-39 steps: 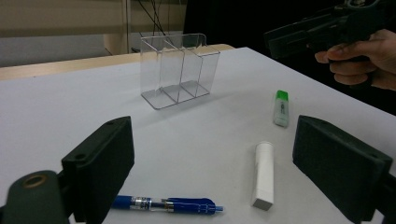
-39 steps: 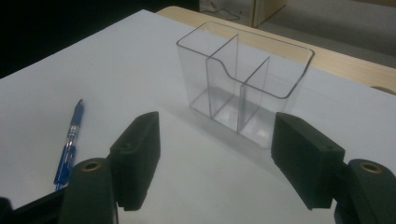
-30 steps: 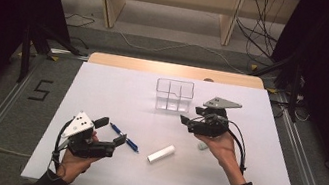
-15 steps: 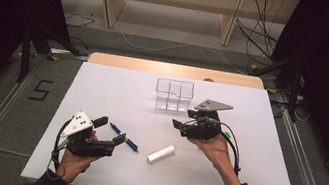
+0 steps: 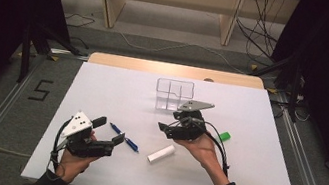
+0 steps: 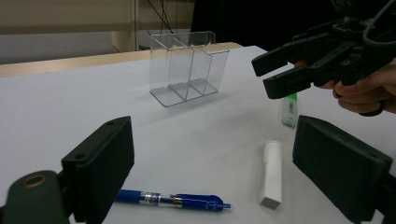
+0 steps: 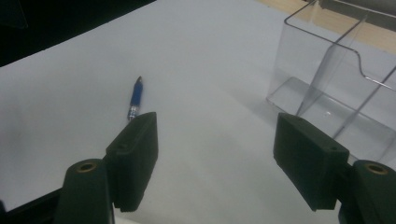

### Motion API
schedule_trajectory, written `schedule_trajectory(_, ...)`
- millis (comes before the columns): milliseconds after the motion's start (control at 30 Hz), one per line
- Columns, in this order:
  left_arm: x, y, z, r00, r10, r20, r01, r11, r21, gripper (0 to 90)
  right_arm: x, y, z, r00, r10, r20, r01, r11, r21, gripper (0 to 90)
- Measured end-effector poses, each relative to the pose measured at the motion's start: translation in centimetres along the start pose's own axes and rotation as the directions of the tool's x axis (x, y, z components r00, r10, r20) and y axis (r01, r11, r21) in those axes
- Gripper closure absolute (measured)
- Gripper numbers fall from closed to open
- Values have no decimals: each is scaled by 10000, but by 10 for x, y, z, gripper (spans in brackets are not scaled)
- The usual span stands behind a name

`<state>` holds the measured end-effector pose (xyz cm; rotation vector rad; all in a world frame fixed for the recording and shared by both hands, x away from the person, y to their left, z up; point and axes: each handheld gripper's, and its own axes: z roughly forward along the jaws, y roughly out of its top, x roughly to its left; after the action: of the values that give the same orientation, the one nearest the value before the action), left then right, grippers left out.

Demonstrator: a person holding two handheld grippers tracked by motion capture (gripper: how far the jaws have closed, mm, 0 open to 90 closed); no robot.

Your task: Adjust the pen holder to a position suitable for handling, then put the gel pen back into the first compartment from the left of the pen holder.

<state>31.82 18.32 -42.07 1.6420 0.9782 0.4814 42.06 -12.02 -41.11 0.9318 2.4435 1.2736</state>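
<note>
Since a second ago, the right gripper has come away from the clear organizer toward the person and toward the middle of the surface, while the left gripper has kept its place near the front left. Both grippers are released, jaws spread wide with nothing between them.

From the high view, the right gripper hangs just above and behind the white tube, which lies on the surface slightly nearer the person. Its jaws point left, toward the blue pen; in the right gripper view the pen lies ahead, beyond the left jaw, with the organizer off to the right.

The blue pen lies just beside the left gripper's jaws, on their right in the high view; in the left gripper view it rests low between the jaws, with the white tube farther right. A green-capped item lies behind the right hand.
</note>
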Motion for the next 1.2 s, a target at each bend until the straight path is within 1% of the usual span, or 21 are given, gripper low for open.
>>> schedule_trajectory(33, 0, 0, 0, 9999, -94, -35, 94, 9999, -61, 122, 1, 0, 2, 10000, -8, -23, 8, 10000, 28, 317)
schedule_trajectory(67, 1, 0, -1, 9999, -88, -82, 88, 9999, -51, 122, 2, 1, 4, 10000, -26, -56, 26, 10000, 89, 316)
schedule_trajectory(133, 2, 0, -1, 9997, -201, -134, 200, 9998, -99, 122, 4, 2, 8, 9999, -88, -93, 90, 9998, 158, 314)
schedule_trajectory(300, 4, 0, -2, 9995, -231, -219, 230, 9997, -70, 121, 8, 7, 18, 9996, -146, -239, 155, 9992, 373, 310)
schedule_trajectory(333, 4, 0, -2, 9993, -288, -231, 286, 9995, -113, 121, 9, 7, 20, 9996, -124, -266, 135, 9991, 399, 310)
schedule_trajectory(567, 3, 0, -2, 9995, -250, -216, 248, 9997, -80, 119, 14, 13, 35, 9990, -103, -435, 133, 9975, 701, 308)
schedule_trajectory(633, 4, 0, -2, 9994, -258, -225, 257, 9997, -51, 119, 15, 14, 38, 9988, -179, -462, 212, 9971, 735, 308)
schedule_trajectory(733, 3, 0, -2, 9994, -235, -242, 234, 9997, -33, 118, 16, 18, 44, 9984, -260, -505, 307, 9951, 944, 307)
schedule_trajectory(800, 3, 0, -2, 9995, -240, -182, 240, 9997, -21, 116, 17, 20, 48, 9984, -279, -496, 327, 9945, 994, 306)
schedule_trajectory(867, 2, 0, -1, 9997, -181, -162, 183, 9998, 116, 109, 17, 21, 51, 9981, -227, -575, 290, 9934, 1113, 306)
schedule_trajectory(933, 1, -1, -1, 9997, -206, -152, 208, 9997, 131, 108, 18, 23, 56, 9976, -199, -671, 282, 9917, 1254, 306)
schedule_trajectory(1033, 1, 0, -2, 9998, -60, -190, 62, 9999, 102, 108, 20, 26, 64, 9968, -337, -720, 447, 9865, 1572, 304)
schedule_trajectory(1167, 0, 1, -4, 9999, 19, -112, -18, 10000, 7, 100, 26, 31, 75, 9958, -376, -839, 532, 9799, 1923, 294)
schedule_trajectory(1200, 0, 1, -4, 9999, -14, -106, 13, 10000, -8, 98, 28, 32, 78, 9953, -401, -886, 571, 9783, 1990, 287)
